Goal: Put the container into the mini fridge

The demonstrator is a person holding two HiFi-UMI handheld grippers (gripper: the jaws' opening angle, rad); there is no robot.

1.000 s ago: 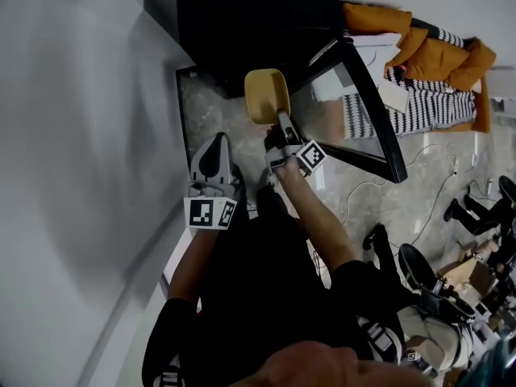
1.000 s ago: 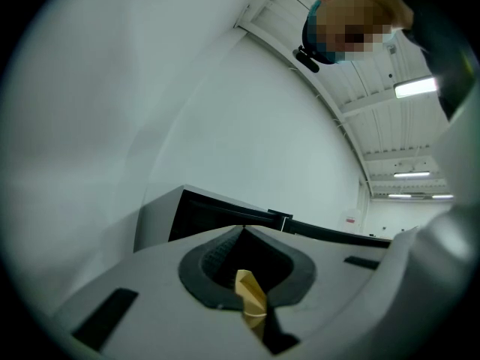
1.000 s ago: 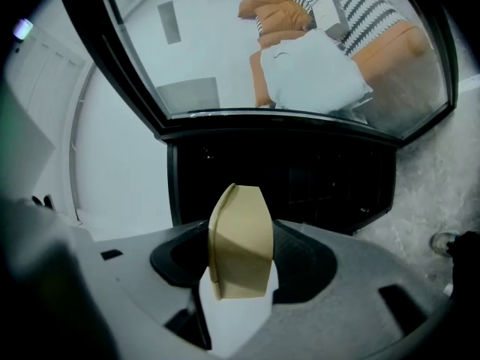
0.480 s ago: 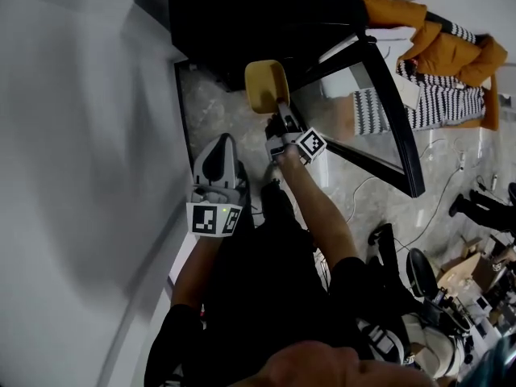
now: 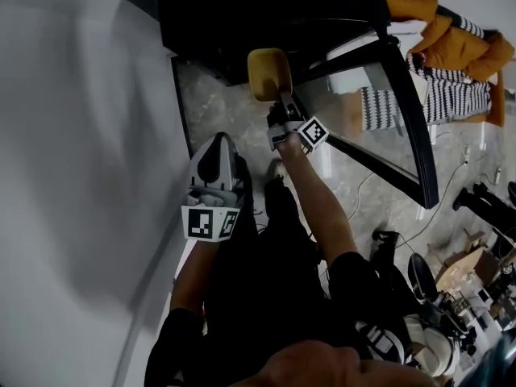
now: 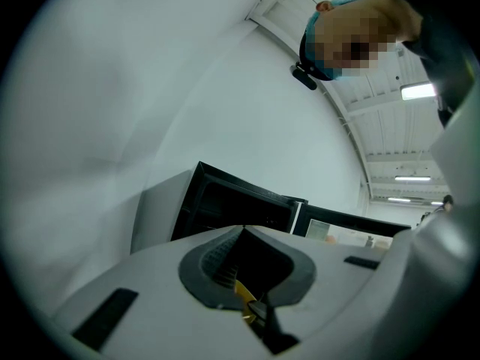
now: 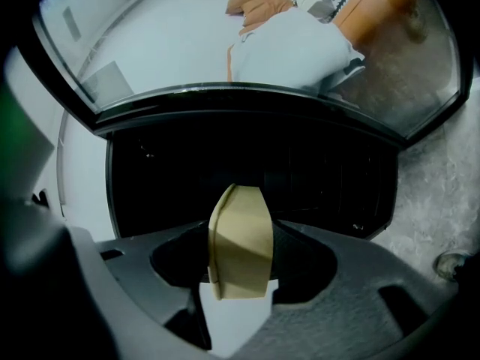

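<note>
Container (image 5: 268, 73) nearer mini fridge (image 5: 242, 14) than before, clamped in right tongs (image 5: 283, 101); left tongs (image 5: 218, 139) clenched, empty.

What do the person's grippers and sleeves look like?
The left gripper is grey, tapered, with a black teardrop recess. The right gripper is grey and black. Each carries a white cube with black square markers. The sleeves are black and short.

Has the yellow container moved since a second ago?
Yes, slightly: the container, in the right tongs, has edged further toward the mini fridge, judged against its front frame.
</note>
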